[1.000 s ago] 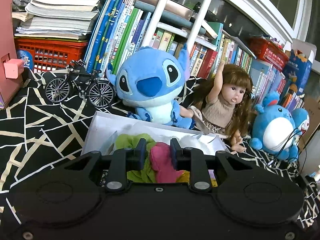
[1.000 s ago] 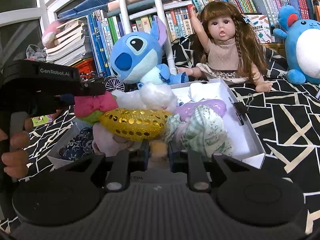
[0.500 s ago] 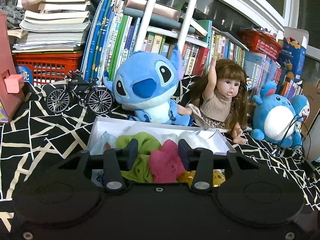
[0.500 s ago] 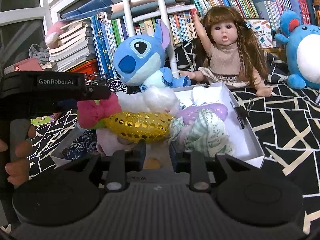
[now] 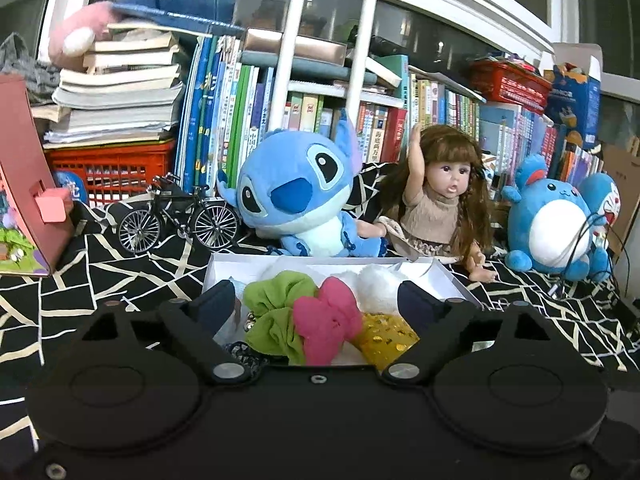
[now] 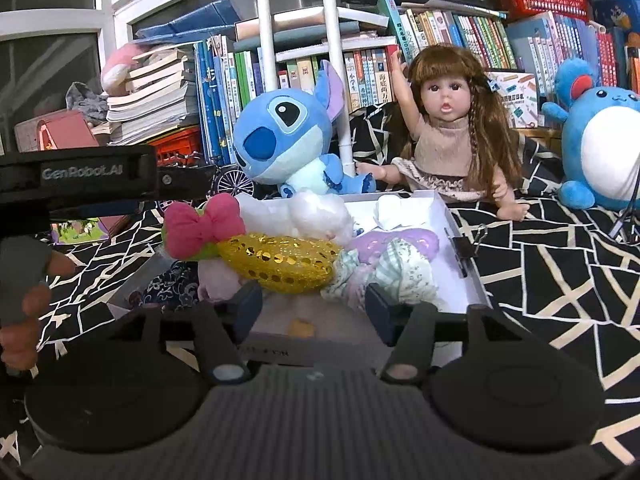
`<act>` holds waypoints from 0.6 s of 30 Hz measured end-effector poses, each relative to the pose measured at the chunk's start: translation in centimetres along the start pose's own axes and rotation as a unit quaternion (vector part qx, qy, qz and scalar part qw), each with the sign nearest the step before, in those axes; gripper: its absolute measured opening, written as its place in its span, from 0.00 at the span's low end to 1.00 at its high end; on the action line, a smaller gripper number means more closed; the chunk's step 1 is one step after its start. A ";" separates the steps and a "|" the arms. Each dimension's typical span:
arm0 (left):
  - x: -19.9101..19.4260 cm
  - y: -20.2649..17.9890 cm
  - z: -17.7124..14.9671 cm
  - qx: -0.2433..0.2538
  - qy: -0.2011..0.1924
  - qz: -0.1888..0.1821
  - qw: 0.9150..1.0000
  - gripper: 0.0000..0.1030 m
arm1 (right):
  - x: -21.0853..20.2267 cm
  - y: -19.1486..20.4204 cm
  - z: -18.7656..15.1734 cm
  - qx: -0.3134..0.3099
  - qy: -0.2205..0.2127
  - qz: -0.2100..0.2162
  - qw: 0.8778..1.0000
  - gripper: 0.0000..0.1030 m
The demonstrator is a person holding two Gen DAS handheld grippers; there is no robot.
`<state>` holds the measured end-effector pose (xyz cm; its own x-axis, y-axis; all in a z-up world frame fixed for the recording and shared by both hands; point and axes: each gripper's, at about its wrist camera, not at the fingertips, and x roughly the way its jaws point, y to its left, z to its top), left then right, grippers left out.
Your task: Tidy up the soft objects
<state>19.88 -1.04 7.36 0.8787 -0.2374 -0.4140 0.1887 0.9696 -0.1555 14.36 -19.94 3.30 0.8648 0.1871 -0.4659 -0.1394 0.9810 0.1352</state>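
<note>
My left wrist camera looks slightly downward from close over the near-left end of the white box (image 5: 452,280). My right one looks in from its near-right end, and both share the blue plush (image 5: 296,196) and doll (image 6: 444,124) beyond.

One white box (image 6: 460,264), near centre on black-and-white cloth (image 6: 560,280)
Soft items in box, about seven countable: one pink bow (image 6: 200,226), one green scrunchie (image 5: 280,304), one gold sequin pouch (image 6: 280,258), one white fluffy piece (image 6: 316,212), one purple piece (image 6: 404,240), one pale checked scrunchie (image 6: 400,276), one dark blue patterned fabric (image 6: 168,284)
One binder clip (image 6: 466,246) on box right rim
Plush toys: three blue; Stitch plush (image 5: 296,196) far centre, round blue plush (image 5: 556,224) far right, third (image 5: 604,200) partly hidden behind it
One doll (image 5: 444,204)
One model bicycle (image 5: 176,220), far left
Two red baskets: (image 5: 112,168), (image 5: 512,84)
Books: too many to count
</note>
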 end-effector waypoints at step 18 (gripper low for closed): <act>-6.1 0.3 -2.8 0.003 0.005 0.006 1.000 0.90 | -3.6 -0.6 -0.9 -0.014 -0.003 -0.037 0.999 0.85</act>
<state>13.34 0.50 7.33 0.8769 -0.2254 -0.4245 0.1803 0.9730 -0.1440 10.92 -21.18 4.14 0.8761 0.1139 -0.4686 -0.0887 0.9932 0.0757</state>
